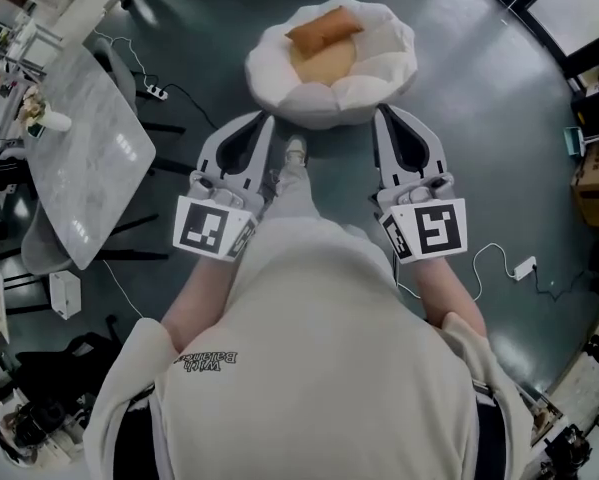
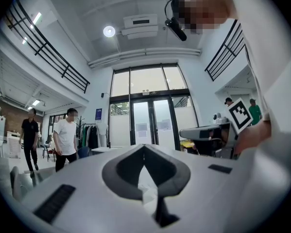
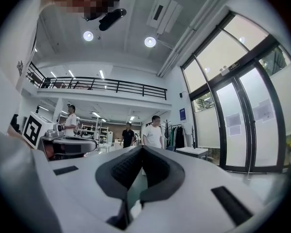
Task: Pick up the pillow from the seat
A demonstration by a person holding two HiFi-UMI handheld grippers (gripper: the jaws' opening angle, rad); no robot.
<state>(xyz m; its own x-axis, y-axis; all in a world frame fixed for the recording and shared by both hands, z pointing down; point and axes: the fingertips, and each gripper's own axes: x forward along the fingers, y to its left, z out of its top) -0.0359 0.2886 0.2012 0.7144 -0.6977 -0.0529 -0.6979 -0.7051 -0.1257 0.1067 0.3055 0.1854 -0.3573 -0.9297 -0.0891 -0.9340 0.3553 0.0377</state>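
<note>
Pickup not yet begun. The tan rectangular fabric pillow (image 1: 324, 30) lies in the white puffy round seat (image 1: 379, 86). I hold the left gripper (image 1: 265, 120) and right gripper (image 1: 383, 114) near its front rim, both with jaws together and empty. Still to do: open, reach, grasp, lift.

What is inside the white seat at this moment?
An orange pillow lies in the hollow of the seat, resting on the far part of a round tan pad. The part of the pad under the pillow is covered.
</note>
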